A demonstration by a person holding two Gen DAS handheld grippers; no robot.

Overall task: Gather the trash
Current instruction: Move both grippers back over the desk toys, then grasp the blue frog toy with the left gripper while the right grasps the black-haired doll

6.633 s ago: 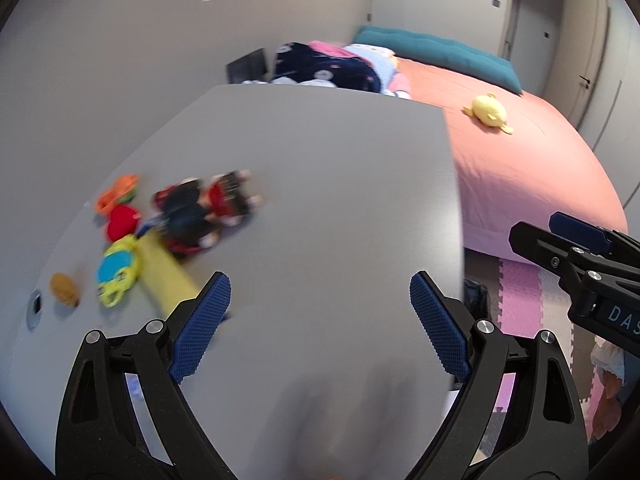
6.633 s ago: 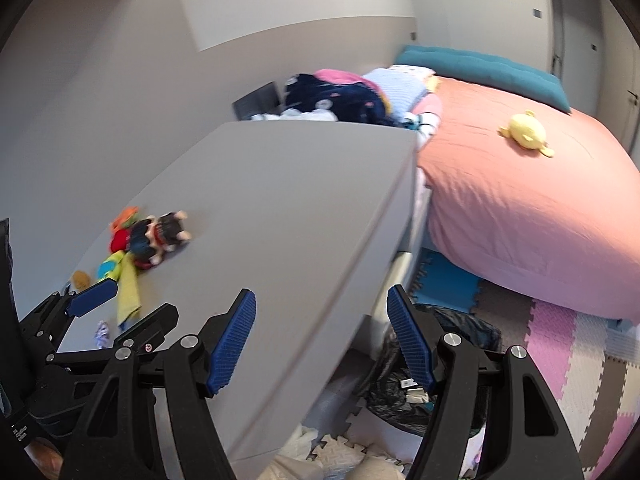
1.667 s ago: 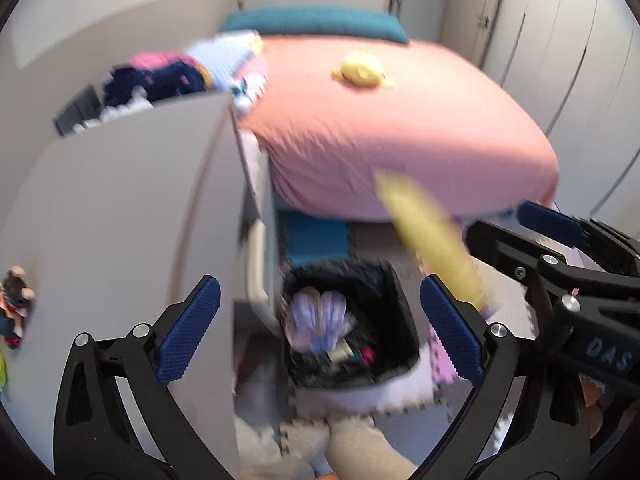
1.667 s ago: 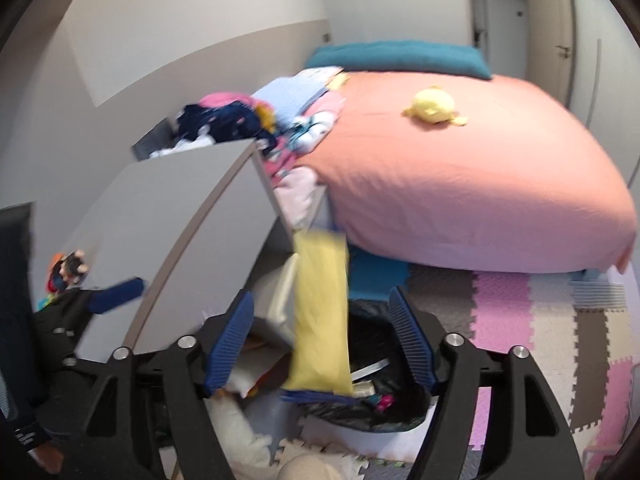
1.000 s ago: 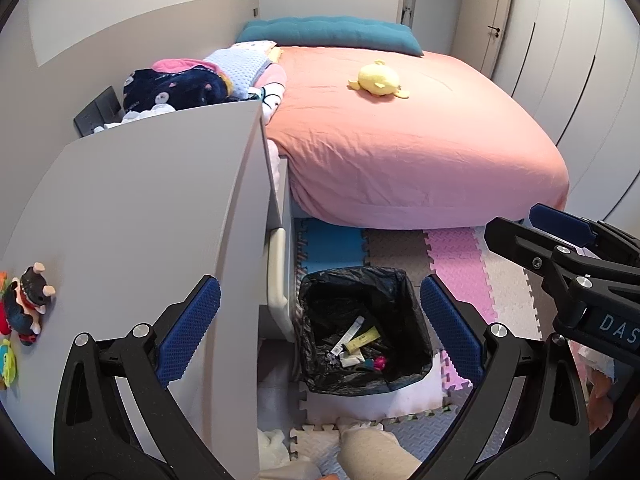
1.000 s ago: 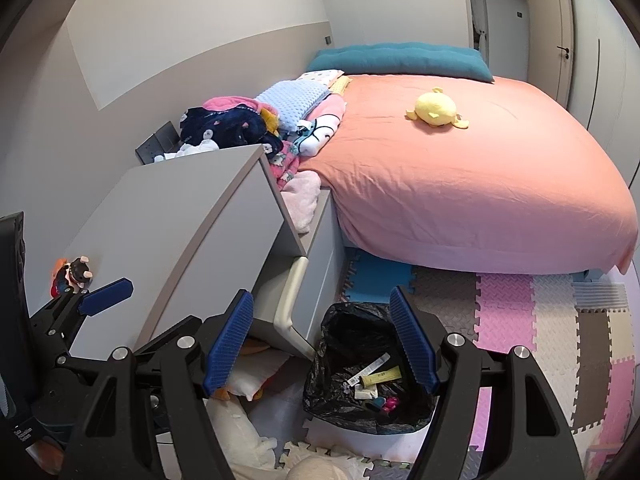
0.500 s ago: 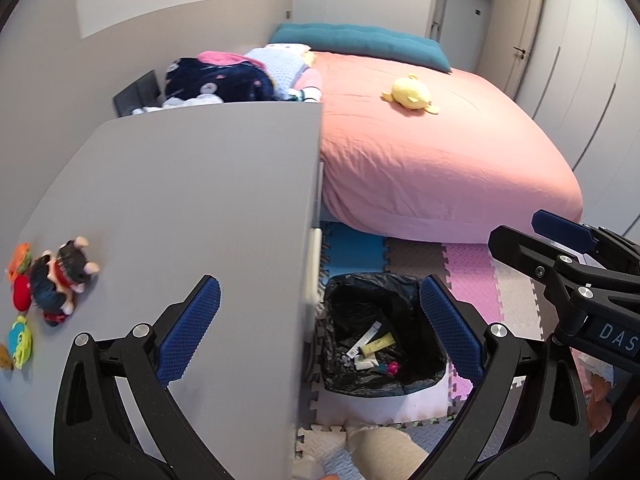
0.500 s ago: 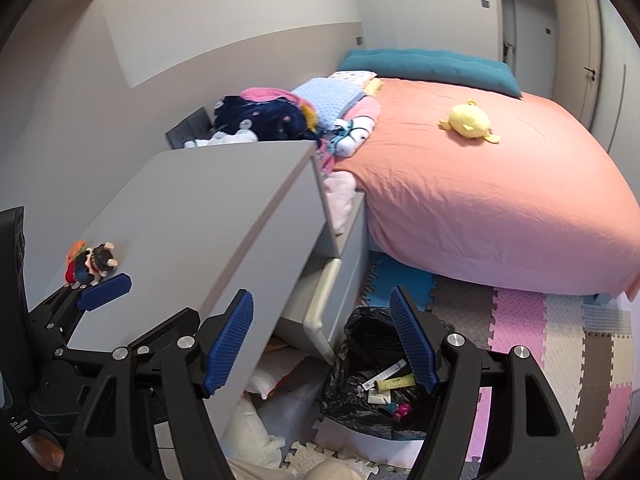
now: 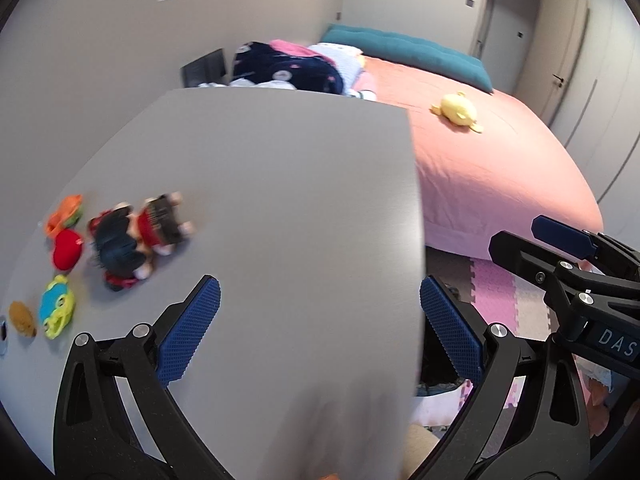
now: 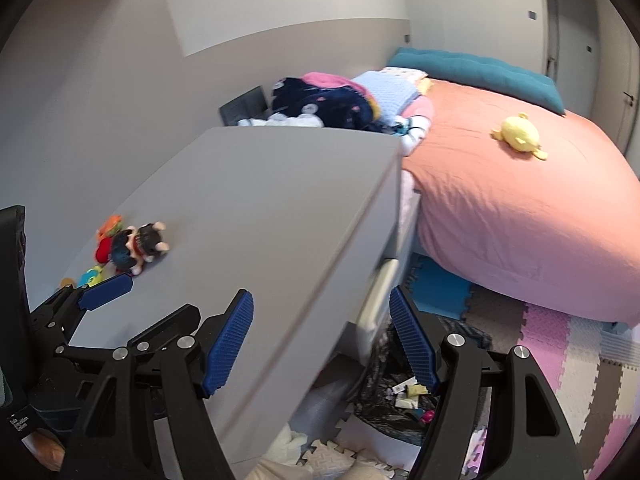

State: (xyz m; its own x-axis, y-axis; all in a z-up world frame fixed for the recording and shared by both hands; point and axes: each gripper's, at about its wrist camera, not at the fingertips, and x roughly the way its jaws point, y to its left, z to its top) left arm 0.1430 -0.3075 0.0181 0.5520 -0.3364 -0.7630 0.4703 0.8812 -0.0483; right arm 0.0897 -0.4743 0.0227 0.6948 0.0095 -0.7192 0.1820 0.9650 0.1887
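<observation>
Here both grippers hang over the grey bench (image 9: 280, 200), jaws spread wide w/ nothing between the blue pads: the left gripper (image 9: 320, 328) sits above the bench top, the right gripper (image 10: 322, 340) straddles the bench's front edge. On the bench's left end lies a cluster of small toys: 1 dark-haired doll (image 9: 136, 236), 1 orange toy (image 9: 64, 214), 1 red one (image 9: 66, 248), 1 blue-green one (image 9: 56, 312) and 1 small brown one (image 9: 22, 318), all close together, some touching; blur hides finer detail. The trash is in the black-lined bin (image 10: 400, 392) on the floor below the bench's front, just beside the bench's pale drawer (image 10: 378, 300); a few scraps show inside, approx 3–4, count not certain. 1 bed (image 10: 520, 208) w/ a pink cover stands beyond, w/ 1 yellow plush (image 10: 518, 136) on it, 1 teal cushion (image 10: 476, 72) at the head, and a heap of clothes (image 10: 332, 104) behind the bench. Foam floor mats (image 10: 560, 352) lie at right.
</observation>
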